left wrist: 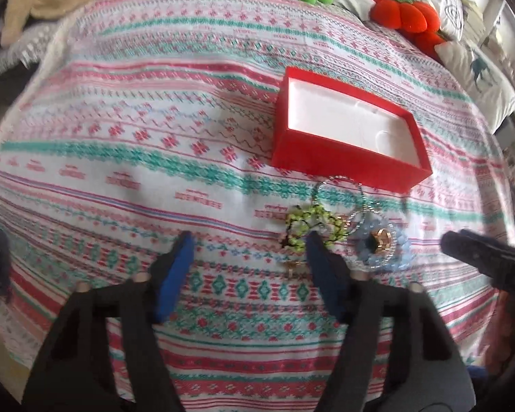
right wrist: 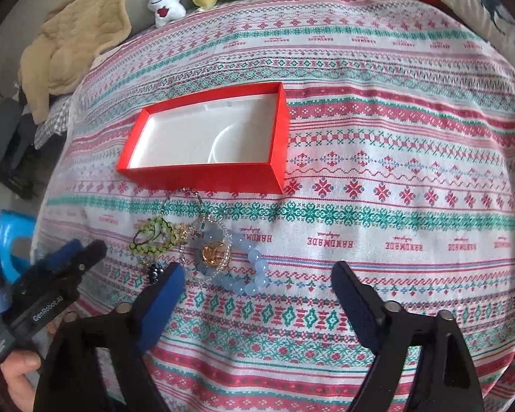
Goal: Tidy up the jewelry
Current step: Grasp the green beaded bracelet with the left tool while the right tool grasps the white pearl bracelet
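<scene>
1. Patterned bedspread [right wrist: 377,158] is the work surface; flat and taut enough, so everything sits where it can be reached from above.
2. Red box [right wrist: 202,175] sits open-top, white liner bare, nothing in it that I can see; presumably the destination, parked just behind the jewelry pile so the carry is short.
3. Left gripper [left wrist: 247,240]: jaws apart, nothing between the pads; its right finger tip overlaps the green beaded piece [left wrist: 305,221] in view, contact unclear.
4. Right gripper [right wrist: 257,274]: jaws apart, gripping nothing; blue bead bracelet [right wrist: 254,274] lies between and just ahead of its fingertips, so it looks lined up for that pick.
5. Pile is tangled: green piece, clear bead strand [right wrist: 202,213] looping toward the box wall, blue bracelet all overlapping; lifting one likely drags another.
6. Gold ring [right wrist: 213,252] rests inside the blue bracelet's loop; smallest item, easy to flick away; small dark charm [right wrist: 156,271] sits beside the right gripper's left finger.
</scene>
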The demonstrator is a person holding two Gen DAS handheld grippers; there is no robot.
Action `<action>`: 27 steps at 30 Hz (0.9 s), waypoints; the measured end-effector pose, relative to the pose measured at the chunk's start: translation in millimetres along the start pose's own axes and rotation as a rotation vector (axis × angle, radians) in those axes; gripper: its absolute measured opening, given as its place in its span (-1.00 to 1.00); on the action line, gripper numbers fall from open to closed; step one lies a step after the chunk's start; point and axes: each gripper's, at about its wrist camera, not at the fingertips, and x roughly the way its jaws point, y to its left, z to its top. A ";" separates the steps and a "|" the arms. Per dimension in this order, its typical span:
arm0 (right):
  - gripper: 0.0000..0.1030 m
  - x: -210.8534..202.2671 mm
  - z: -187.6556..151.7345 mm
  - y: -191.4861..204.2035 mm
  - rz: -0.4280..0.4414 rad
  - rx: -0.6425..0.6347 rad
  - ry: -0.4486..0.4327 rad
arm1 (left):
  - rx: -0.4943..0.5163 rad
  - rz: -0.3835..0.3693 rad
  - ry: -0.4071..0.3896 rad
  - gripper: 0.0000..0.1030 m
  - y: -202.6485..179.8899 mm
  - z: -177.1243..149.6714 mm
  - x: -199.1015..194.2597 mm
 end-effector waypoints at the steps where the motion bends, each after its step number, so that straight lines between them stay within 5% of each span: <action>1: 0.33 4.8 0.5 -3.1 0.027 0.038 0.038 | -0.012 -0.011 0.038 -0.10 0.3 -0.8 5.5; 3: 0.29 10.9 0.6 -5.1 0.054 0.070 0.065 | -0.042 -0.072 0.110 -0.17 -2.6 -2.4 16.5; 6: 0.19 18.2 0.0 4.0 0.052 0.040 0.096 | -0.045 -0.124 0.113 -0.19 -9.0 1.7 21.8; 20: -0.08 36.2 2.0 6.5 0.078 0.039 0.130 | -0.073 -0.159 0.135 -0.21 -14.8 18.7 55.1; 23: -0.08 37.8 2.9 6.6 0.083 0.047 0.134 | -0.075 -0.180 0.138 -0.81 -16.2 19.6 56.1; 27: -0.08 36.6 3.5 3.8 0.079 0.053 0.125 | -0.032 -0.182 0.128 -0.93 -22.6 16.5 53.6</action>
